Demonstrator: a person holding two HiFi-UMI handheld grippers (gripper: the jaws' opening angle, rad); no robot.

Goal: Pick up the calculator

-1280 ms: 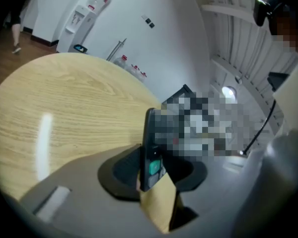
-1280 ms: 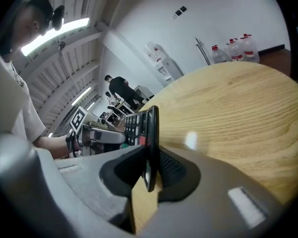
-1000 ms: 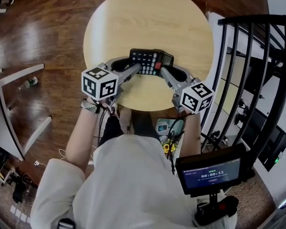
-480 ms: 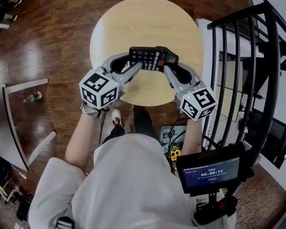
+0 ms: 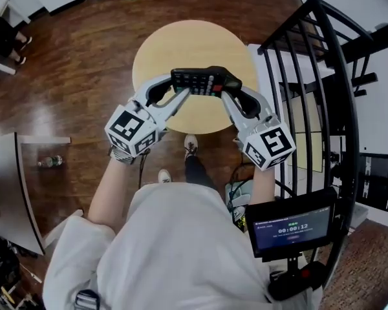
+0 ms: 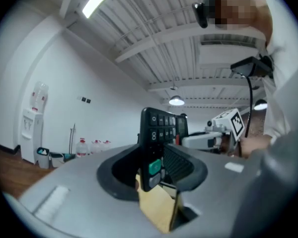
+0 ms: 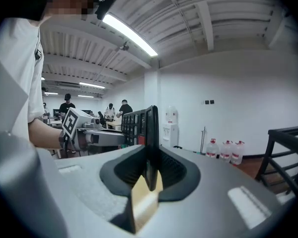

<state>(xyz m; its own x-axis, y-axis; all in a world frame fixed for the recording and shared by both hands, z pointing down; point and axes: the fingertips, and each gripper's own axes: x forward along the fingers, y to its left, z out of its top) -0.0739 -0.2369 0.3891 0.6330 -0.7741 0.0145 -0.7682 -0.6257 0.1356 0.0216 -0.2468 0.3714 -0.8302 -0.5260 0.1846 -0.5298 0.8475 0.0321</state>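
Observation:
A black calculator (image 5: 204,82) with grey keys and one red key hangs in the air above the round wooden table (image 5: 181,44). My left gripper (image 5: 175,87) is shut on its left end, my right gripper (image 5: 228,90) on its right end. In the left gripper view the calculator (image 6: 161,133) stands on edge between the jaws, keys showing, with my left gripper (image 6: 156,165) clamped on it. In the right gripper view the calculator (image 7: 141,125) shows edge-on inside my right gripper (image 7: 150,167), and the other gripper's marker cube (image 7: 72,123) lies beyond it.
A black metal railing (image 5: 310,76) runs along the right of the table. A small screen with a timer (image 5: 291,228) hangs at the person's waist. A bottle (image 5: 52,161) lies on the dark wood floor beside a pale board (image 5: 13,192) at the left.
Both grippers have risen with the calculator held between them, lifting it off the tabletop. The table now looks smaller and farther below, and both grippers have rolled.

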